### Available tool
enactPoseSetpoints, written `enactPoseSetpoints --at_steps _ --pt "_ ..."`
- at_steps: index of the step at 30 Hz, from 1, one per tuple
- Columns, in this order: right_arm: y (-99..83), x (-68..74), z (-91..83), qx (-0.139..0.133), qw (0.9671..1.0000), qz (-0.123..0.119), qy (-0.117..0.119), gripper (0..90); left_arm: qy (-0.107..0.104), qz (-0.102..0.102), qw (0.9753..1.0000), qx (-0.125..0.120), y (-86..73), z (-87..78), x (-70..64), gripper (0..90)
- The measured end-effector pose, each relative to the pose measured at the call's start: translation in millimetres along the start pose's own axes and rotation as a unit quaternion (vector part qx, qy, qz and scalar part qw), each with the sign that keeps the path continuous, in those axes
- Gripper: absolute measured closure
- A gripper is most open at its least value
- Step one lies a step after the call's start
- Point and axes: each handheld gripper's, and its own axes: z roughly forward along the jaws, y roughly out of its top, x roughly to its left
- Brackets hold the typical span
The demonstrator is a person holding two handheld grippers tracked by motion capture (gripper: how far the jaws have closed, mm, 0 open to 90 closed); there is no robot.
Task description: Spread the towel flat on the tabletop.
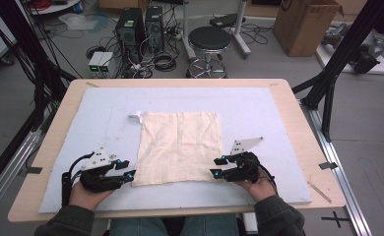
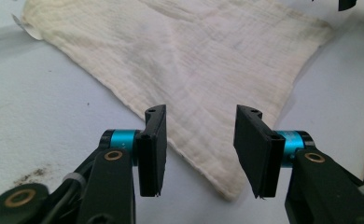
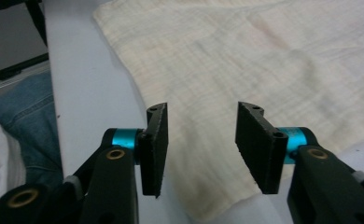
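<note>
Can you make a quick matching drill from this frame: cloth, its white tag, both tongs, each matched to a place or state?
Things:
1. cream cloth
2. white tag
3. left tongs
4. right tongs

Places or states:
A. open at the cloth's near right corner
B. sticks out at the cloth's far left corner
C. spread flat on the pale blue mat
D. open at the cloth's near left corner

Pairs: 1-C, 2-B, 3-D, 4-A
</note>
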Motion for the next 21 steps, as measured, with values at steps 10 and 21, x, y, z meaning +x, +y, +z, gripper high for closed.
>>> enactPoseSetpoints --at_steps 10,21 --pt "1.0 -6.8 -5.4 -0.020 0.9992 0.013 -0.032 36.6 0.009 -0.003 0.9999 -0.005 2.3 -3.0 4.0 45.7" --pt "2.0 -13.5 -7.4 -0.026 0.9977 0.029 -0.055 24.5 0.011 -0.008 0.9999 -0.008 7.8 -1.1 8.5 38.1"
